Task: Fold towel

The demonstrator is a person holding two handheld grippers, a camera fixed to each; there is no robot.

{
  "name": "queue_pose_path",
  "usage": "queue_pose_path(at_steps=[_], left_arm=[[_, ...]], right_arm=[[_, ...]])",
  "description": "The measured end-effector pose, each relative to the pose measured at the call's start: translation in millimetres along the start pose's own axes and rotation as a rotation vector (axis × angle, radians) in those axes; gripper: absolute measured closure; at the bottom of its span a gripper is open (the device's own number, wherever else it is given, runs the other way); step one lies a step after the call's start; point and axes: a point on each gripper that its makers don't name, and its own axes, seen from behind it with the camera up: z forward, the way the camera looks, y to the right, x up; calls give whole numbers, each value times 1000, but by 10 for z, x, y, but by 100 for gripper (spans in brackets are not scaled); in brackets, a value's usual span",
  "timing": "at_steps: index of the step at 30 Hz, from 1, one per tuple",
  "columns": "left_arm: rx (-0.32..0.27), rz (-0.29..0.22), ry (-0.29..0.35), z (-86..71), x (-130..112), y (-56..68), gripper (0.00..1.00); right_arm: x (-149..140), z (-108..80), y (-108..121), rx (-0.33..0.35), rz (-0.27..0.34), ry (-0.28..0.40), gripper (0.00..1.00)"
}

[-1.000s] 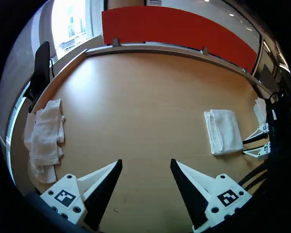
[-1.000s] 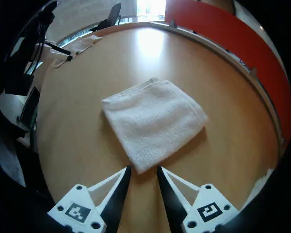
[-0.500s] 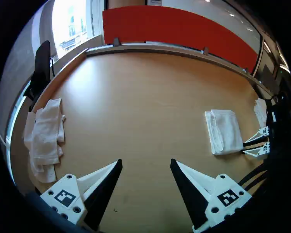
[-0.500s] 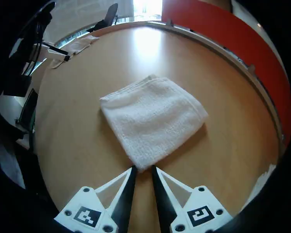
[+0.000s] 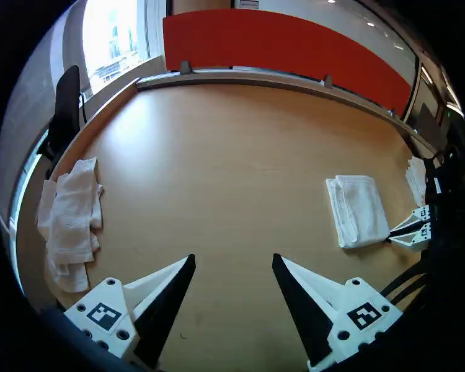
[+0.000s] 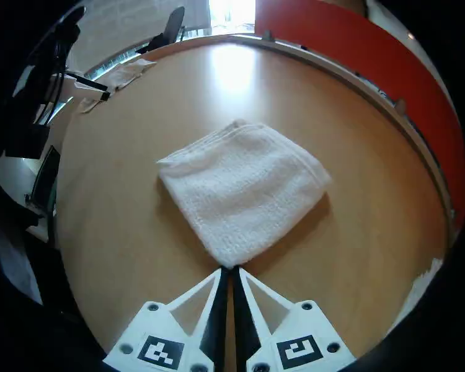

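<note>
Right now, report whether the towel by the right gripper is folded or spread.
Folded: the towel lies as a compact square on the table, with stacked layers showing along its far edge.

1. A light wooden table [image 5: 232, 155] has a smooth top that catches a bright patch of glare toward its far end.
2. A grey rail [image 5: 263, 77] runs along the table's far edge.
3. A red panel [image 5: 282, 43] stands upright just behind that rail.
4. A black chair [image 5: 65, 118] stands beside the table's left edge, near a bright window [image 5: 111, 37].
</note>
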Motion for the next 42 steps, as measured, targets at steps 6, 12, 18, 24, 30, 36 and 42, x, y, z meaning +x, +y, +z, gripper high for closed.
queue_pose_path(at_steps=[6,12,18,24,30,36,42], left_arm=[[0,1,-1,-2,-9,-1,8],[-1,3,1,-2,-18,10,8],[-5,-1,7,-2,-10,22,8],[-11,-6,19,-21,19,53,8],[-16,-5,34,-55,69,75,8],[-17,-7,52,-89,132,77,8],[-20,-5,63,-118,170,77,8]], right_arm=[[29,-41,14,-1,-4,12,96],[180,-150,47,-13,-23,42,96],[450,-317,146,-38,-59,82,96],[846,-502,252,-54,-88,142,96],[1233,-673,365,-74,-134,194,96],[1547,-845,462,-95,-175,238,96],[1747,-998,541,-110,-193,270,96]])
